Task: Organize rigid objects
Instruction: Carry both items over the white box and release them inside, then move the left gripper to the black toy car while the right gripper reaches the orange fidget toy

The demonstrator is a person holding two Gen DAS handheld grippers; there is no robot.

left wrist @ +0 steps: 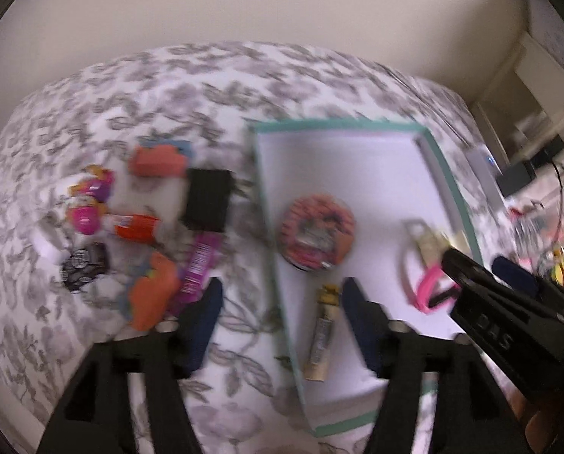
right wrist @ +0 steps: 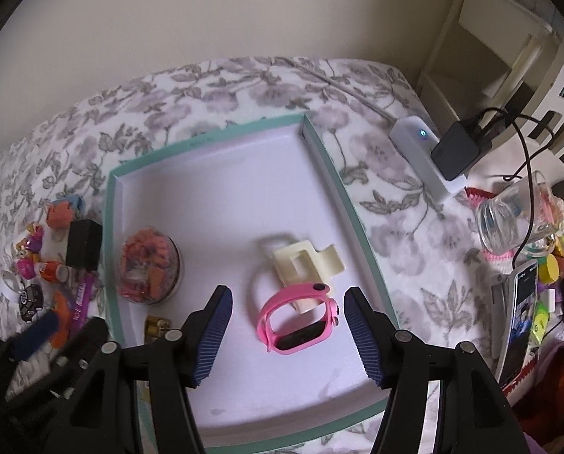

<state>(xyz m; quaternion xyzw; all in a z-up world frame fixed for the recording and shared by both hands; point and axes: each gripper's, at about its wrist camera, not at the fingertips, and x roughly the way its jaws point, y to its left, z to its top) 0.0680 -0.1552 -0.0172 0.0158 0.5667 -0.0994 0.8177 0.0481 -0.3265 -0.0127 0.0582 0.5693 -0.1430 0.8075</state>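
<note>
Both the left hand-held gripper (left wrist: 282, 325) and the right hand-held gripper (right wrist: 285, 325) hang with jaws apart and empty above the shallow teal-rimmed white cardboard tray (right wrist: 221, 189) on the floral bedspread (right wrist: 395, 196), where the pink plastic wristwatch (right wrist: 300, 317) lies against a cream plastic clip (right wrist: 304, 265).
</note>
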